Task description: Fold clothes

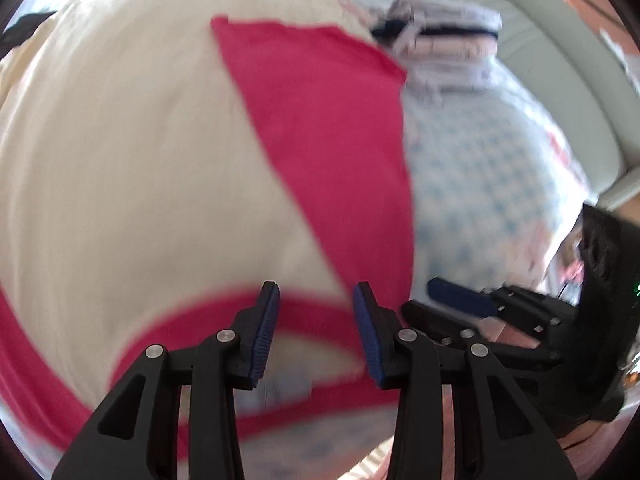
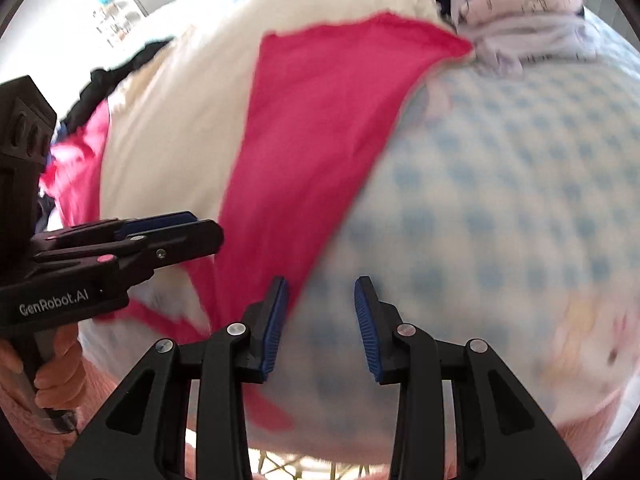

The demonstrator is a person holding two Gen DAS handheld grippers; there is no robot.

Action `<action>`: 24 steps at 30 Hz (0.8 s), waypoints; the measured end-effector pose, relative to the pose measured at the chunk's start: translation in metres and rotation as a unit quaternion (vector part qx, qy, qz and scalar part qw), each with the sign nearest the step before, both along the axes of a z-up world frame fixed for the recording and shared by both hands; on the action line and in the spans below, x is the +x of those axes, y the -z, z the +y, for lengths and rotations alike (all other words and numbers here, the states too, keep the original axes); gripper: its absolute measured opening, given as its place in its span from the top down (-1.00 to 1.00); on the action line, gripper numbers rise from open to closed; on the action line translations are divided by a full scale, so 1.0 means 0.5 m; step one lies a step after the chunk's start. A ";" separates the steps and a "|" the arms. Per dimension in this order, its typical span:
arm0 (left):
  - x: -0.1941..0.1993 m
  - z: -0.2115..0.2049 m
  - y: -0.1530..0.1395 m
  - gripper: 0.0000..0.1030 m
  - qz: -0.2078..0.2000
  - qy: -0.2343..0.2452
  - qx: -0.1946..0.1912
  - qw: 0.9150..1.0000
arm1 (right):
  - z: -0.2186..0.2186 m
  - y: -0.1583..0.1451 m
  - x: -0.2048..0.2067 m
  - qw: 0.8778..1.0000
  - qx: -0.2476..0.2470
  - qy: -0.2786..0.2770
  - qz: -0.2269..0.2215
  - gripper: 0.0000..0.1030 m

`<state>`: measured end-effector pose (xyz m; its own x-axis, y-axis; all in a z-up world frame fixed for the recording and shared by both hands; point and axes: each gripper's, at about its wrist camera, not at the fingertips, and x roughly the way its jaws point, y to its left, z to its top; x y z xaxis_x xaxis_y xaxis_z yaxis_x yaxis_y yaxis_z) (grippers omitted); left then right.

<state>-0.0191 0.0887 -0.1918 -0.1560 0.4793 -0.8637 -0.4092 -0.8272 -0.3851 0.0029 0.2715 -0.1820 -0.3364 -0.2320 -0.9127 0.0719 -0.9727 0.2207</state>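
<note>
The garment (image 1: 140, 140) is a cream and red top, spread flat on a bed cover (image 1: 472, 168) with a blue check print. A red panel (image 1: 332, 128) runs diagonally across its right part, and a red band borders the near edge.

Left gripper (image 1: 316, 332): jaws apart, nothing between the pads, positioned above the near red band.

Right gripper (image 2: 322, 328): jaws apart and empty, positioned above the bed cover just right of the garment's red edge (image 2: 304, 152) (the left pad overlaps that edge in view; contact cannot be confirmed).

A stack of folded clothes (image 1: 448, 40) lies at the far right, just beyond the red panel's far corner. Dark clothing (image 2: 120, 68) lies at the far left.

Both views are blurred.
</note>
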 end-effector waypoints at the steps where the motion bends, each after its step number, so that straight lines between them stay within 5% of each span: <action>1: 0.018 -0.001 0.008 0.21 -0.002 0.004 -0.009 1.000 | -0.004 0.008 0.015 1.000 -0.001 -0.001 -0.006 0.32; 10: 0.054 -0.090 -0.048 0.21 0.031 -0.047 0.065 0.996 | -0.031 -0.064 0.065 0.999 -0.013 -0.005 0.051 0.29; 16: 0.052 -0.114 0.000 0.24 -0.012 -0.059 -0.005 0.998 | -0.044 -0.013 0.041 1.000 0.015 -0.014 -0.014 0.27; 24: 0.101 -0.193 -0.016 0.21 -0.009 -0.082 0.061 0.995 | -0.043 -0.106 0.061 0.998 -0.024 -0.044 0.025 0.27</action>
<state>0.0316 -0.0078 -0.1839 -0.2263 0.5498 -0.8040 -0.2652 -0.8290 -0.4923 0.0333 0.2499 -0.1291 -0.3571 -0.3048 -0.8830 0.1680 -0.9508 0.2603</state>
